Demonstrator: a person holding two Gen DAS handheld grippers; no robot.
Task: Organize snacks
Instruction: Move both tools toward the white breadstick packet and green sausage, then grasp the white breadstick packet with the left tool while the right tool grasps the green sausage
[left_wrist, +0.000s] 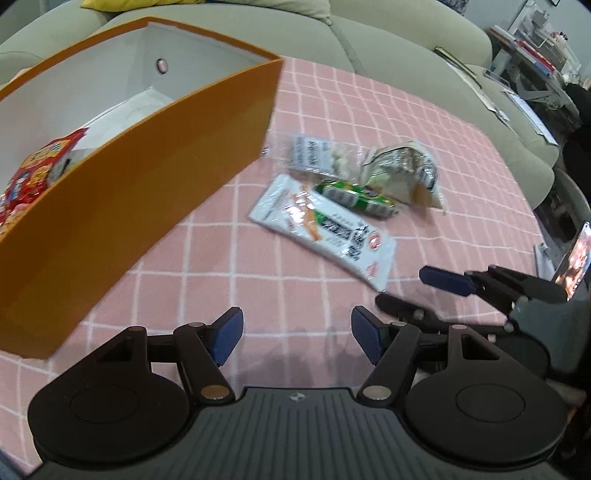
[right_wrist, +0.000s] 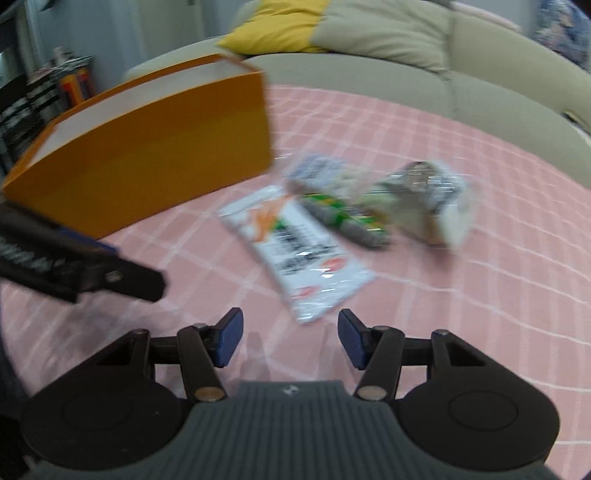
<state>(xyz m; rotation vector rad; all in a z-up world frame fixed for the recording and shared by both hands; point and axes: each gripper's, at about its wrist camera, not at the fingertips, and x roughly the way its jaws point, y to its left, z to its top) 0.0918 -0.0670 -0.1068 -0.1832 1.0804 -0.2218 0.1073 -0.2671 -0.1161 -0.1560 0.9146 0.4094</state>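
Note:
An orange box (left_wrist: 122, 192) with a white inside stands at the left on the pink checked cloth; a red snack bag (left_wrist: 33, 177) lies inside it. The box also shows in the right wrist view (right_wrist: 147, 147). Several snack packets lie together right of it: a long white packet (left_wrist: 325, 229) (right_wrist: 299, 251), a green packet (left_wrist: 354, 195) (right_wrist: 343, 218), a grey-white packet (left_wrist: 317, 155) and a crumpled clear bag (left_wrist: 402, 173) (right_wrist: 424, 203). My left gripper (left_wrist: 297, 339) is open and empty above the cloth. My right gripper (right_wrist: 290, 339) is open and empty just short of the white packet.
A beige sofa (left_wrist: 332, 40) with a yellow cushion (right_wrist: 280, 26) runs behind the table. A phone (left_wrist: 576, 266) stands at the right edge. Shelves with clutter (left_wrist: 535, 55) are at the far right. The pink cloth (left_wrist: 258, 288) lies under both grippers.

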